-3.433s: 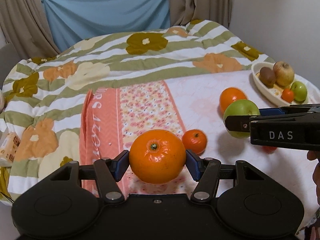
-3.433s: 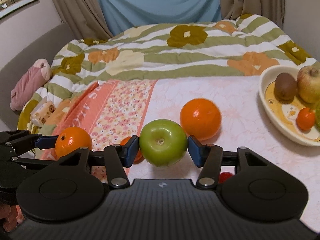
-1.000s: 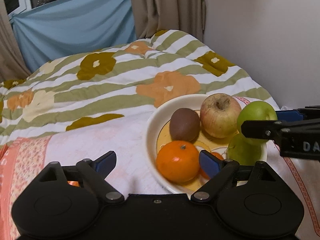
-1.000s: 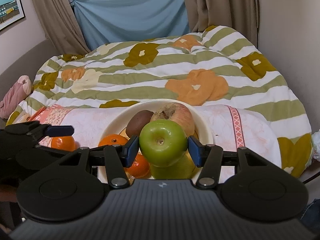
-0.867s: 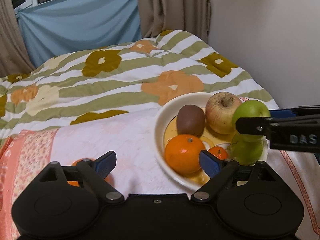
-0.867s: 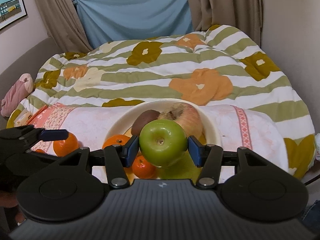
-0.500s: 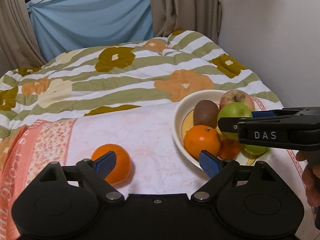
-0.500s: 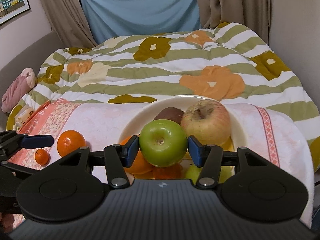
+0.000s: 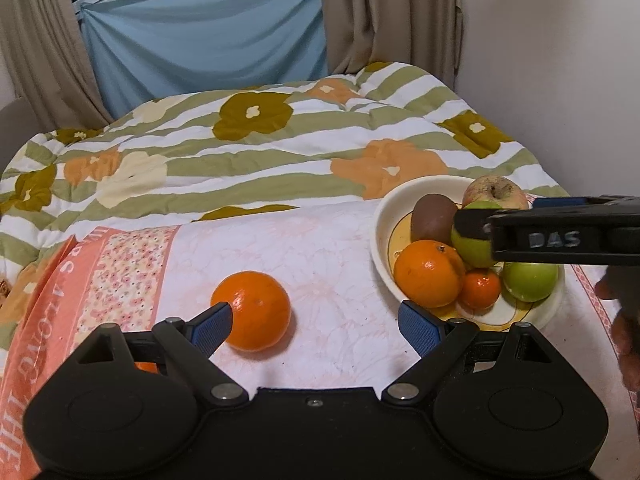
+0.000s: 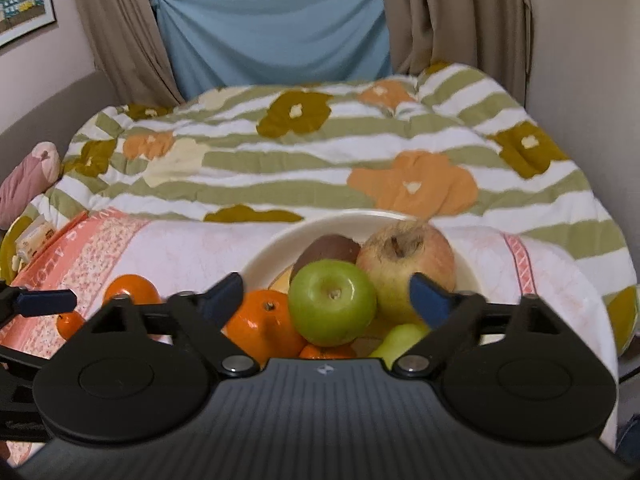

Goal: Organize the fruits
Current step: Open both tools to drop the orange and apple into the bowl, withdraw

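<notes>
Resting between spread right tongs (image 10: 326,300): green apple (image 10: 332,302)

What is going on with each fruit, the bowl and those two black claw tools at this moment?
Left gripper: open, empty.
Right gripper: open around the green apple, pads apart from it.
Green apple: resting on the pile in the bowl.
Large orange: loose on the cloth, outside the bowl.
Small orange: on the cloth, partly hidden.
Kiwi: in the bowl.

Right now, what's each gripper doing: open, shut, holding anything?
Left gripper: open, holding nothing, an orange by its left finger.
Right gripper: open, green apple released between its jaws over the bowl.
</notes>
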Tool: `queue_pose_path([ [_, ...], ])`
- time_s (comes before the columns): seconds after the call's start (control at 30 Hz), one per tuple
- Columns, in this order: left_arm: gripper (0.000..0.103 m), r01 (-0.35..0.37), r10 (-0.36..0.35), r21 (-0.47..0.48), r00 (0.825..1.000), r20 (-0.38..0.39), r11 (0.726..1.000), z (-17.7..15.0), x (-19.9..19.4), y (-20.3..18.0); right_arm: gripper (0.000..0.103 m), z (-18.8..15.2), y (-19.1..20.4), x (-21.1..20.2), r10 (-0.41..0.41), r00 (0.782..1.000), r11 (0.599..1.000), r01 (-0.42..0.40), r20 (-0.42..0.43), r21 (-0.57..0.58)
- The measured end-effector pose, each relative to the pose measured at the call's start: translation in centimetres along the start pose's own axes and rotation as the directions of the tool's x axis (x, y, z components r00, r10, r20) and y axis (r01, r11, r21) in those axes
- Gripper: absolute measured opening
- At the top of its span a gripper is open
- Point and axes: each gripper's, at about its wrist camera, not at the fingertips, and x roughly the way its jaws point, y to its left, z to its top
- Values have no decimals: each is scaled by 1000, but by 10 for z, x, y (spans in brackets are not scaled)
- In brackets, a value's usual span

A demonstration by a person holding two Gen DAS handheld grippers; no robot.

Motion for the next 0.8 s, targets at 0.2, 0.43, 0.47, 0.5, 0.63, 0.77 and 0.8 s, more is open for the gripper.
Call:
queue_pose_path([
  [0.2,92,-8,9,-41,1000,9,999,-6,-11,4,103,2,4,-17,-11,1000,999,11,8,-47],
  [0.43,93,-33,36,-55,998,49,998,-7,-41,6,103,9,9,-47,-9,999,998,10,33,-57],
  [0.47,93,-36,40,-56,998,54,998,-7,-46,7,103,10,10,-52,-8,999,998,10,35,-56],
  [0.5,94,-40,44,-59,997,61,997,-7,-51,8,103,11,11,-57,-9,999,998,11,39,-55],
  [0.63,99,-54,59,-63,994,88,997,-11,-75,12,103,14,15,-76,-14,999,999,16,46,-51],
  [0.77,103,-90,93,-33,989,117,995,-16,-95,12,103,13,19,-92,-17,997,999,19,69,-40],
  [0.8,103,-100,103,-26,987,121,995,-18,-98,12,103,12,20,-94,-9,997,999,12,71,-42],
])
